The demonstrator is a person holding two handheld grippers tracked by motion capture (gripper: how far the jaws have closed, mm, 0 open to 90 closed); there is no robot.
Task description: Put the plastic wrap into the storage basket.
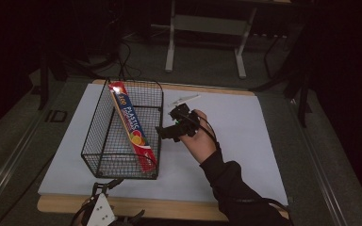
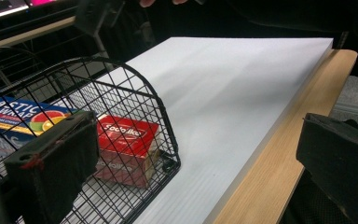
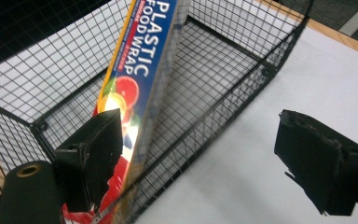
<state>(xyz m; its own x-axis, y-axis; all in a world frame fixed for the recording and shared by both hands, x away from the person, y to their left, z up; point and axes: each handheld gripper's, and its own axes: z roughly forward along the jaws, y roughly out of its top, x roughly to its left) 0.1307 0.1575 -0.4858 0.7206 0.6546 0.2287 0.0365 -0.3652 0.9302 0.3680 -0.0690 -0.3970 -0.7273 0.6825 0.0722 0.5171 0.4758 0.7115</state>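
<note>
Black wire basket (image 1: 104, 141) holds a tilted plastic-wrap box (image 1: 133, 126); both grippers' jaws gape wide, gripping nothing.

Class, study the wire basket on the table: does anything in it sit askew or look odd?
Yes. The plastic wrap box leans diagonally in the wire basket, its top end poking above the rim instead of lying flat on the bottom.

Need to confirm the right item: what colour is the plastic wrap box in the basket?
Blue with white lettering, red ends: the plastic wrap box, clearest in the right gripper view.
</note>
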